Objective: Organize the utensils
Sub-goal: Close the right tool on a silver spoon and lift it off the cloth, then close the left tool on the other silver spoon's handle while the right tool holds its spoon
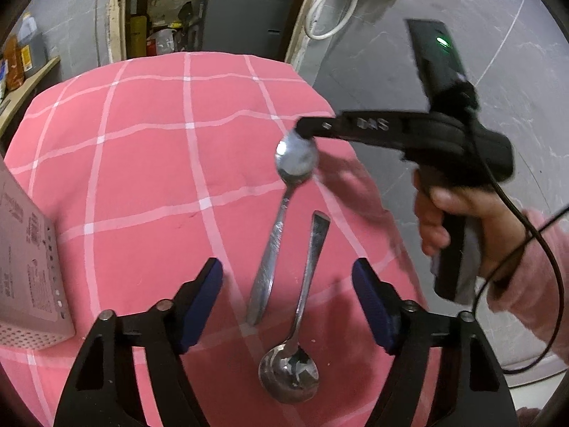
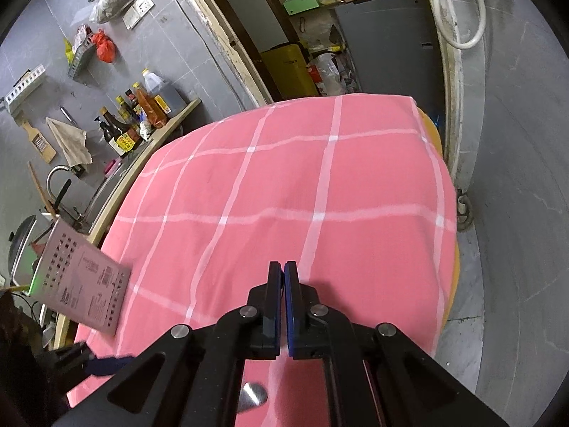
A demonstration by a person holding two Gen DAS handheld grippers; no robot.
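Pink checked cloth covers the bench [image 1: 142, 149]; two thin, stiff, slippery steel spoons [image 1: 270, 249] lie beyond the left gripper [image 1: 288, 302], fingers apart. Grasp mid-handle. Right gripper [image 2: 283, 277] fingers together, empty.

Right tool [image 2: 284, 274]: blue pads pressed together, nothing between them, over the cloth.
Worktop [image 2: 355, 185]: covered by a pink cloth with white check lines.
Perforated box [image 2: 85, 277]: at the cloth's left edge, tilted.
Metal piece [image 2: 252, 395]: shiny, partly hidden beneath the tool's frame; kind unclear.
Bottles [image 2: 138, 117]: on a ledge, upper left.
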